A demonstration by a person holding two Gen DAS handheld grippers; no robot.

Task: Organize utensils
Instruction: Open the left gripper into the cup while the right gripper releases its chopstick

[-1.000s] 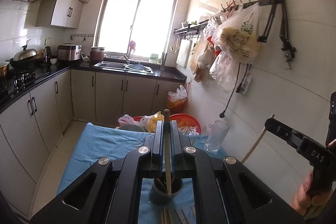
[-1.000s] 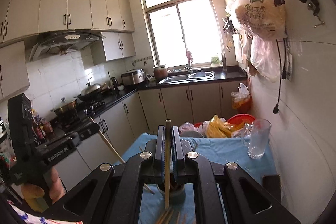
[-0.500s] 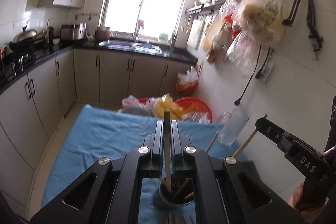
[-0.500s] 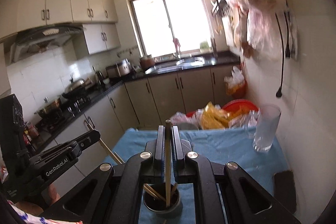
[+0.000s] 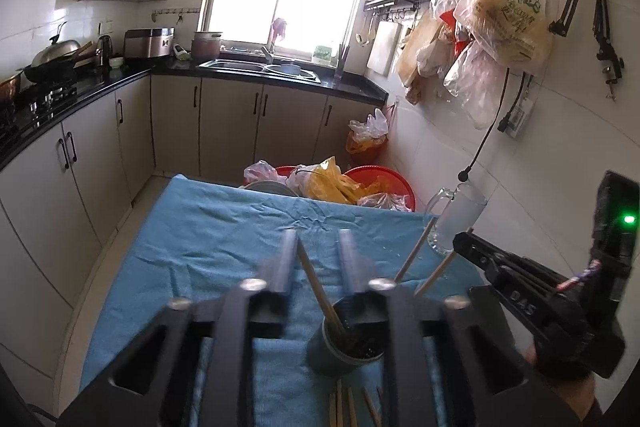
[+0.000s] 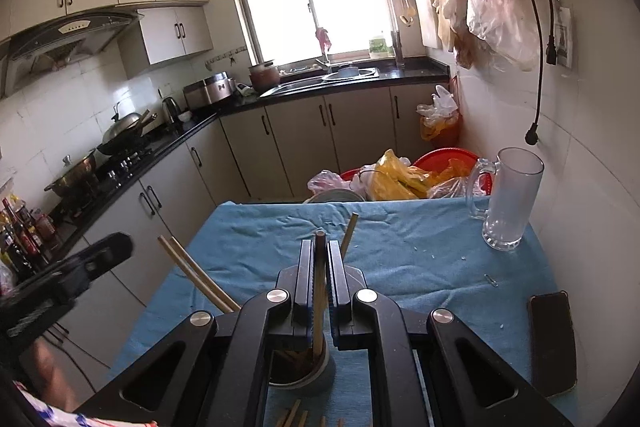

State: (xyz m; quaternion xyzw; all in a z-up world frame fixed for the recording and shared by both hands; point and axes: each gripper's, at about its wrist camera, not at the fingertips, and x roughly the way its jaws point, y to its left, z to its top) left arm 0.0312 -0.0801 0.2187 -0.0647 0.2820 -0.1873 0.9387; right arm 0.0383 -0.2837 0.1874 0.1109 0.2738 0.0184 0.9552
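A small kitchen with cream cabinets, a black worktop and a bright window surrounds a desk (image 6: 400, 251) covered in blue cloth. At the desk's 6 o'clock edge stands a dark round holder cup (image 5: 344, 351) with several wooden chopsticks leaning out of it, and more chopsticks (image 5: 344, 407) lie flat on the cloth just in front of it. A glass mug (image 6: 508, 199) stands at 2 o'clock by the tiled wall, and a dark phone (image 6: 554, 341) lies at 4 o'clock. The left gripper (image 5: 318, 251) has its fingers parting, with one chopstick (image 5: 318, 287) loose between them, its lower end in the cup. The right gripper (image 6: 320, 259) has its fingers clamped on an upright chopstick (image 6: 319, 291) whose tip is in the cup.
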